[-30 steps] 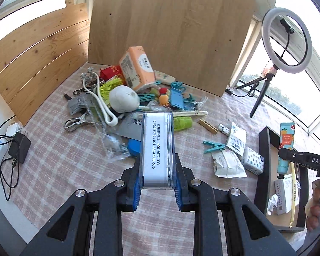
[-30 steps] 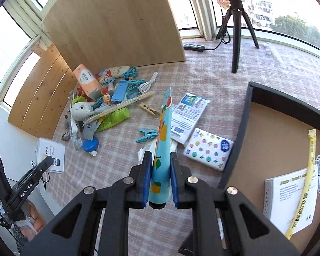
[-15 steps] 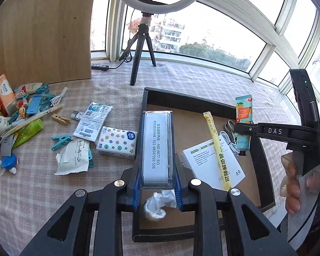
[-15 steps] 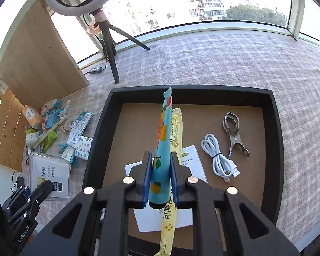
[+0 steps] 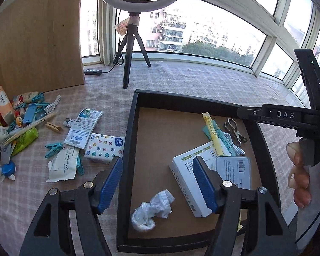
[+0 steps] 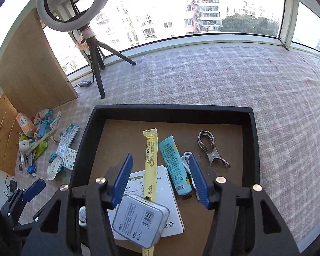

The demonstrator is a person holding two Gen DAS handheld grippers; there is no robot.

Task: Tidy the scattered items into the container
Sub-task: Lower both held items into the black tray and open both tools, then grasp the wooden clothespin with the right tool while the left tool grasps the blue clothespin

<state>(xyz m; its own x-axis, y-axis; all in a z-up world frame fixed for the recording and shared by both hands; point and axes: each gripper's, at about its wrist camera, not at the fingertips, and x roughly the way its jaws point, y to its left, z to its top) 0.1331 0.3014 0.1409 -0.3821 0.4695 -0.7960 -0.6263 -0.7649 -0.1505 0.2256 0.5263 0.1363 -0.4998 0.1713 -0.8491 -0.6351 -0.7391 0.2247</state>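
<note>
My left gripper [image 5: 157, 164] hangs over the black tray [image 5: 134, 128], its jaws opening with nothing between them. The silver tin [image 5: 234, 170] lies in the tray on a white booklet [image 5: 189, 183], just right of the right finger. My right gripper [image 6: 160, 160] is also over the tray [image 6: 172, 112] with its jaws opening. The teal tube [image 6: 175, 166] lies flat on the tray bottom below them, untouched by the pads, beside a yellow sachet stick [image 6: 150, 155]. The tin [image 6: 140, 221] shows here too. Scattered items [image 5: 21, 123] remain on the cloth at the left.
A star-patterned tissue pack [image 5: 104, 147], leaflets and blue pegs [image 5: 54, 148] lie left of the tray. The tray also holds a metal clip [image 6: 213, 149], a white cable and crumpled plastic [image 5: 153, 209]. A ring-light tripod [image 5: 132, 64] and wooden board [image 5: 36, 42] stand behind. A hand [image 5: 300, 170] is at right.
Both grippers swung from the pile to above the tray, then opened. The tin left the left jaws and the teal tube left the right jaws; both now lie in the tray.
</note>
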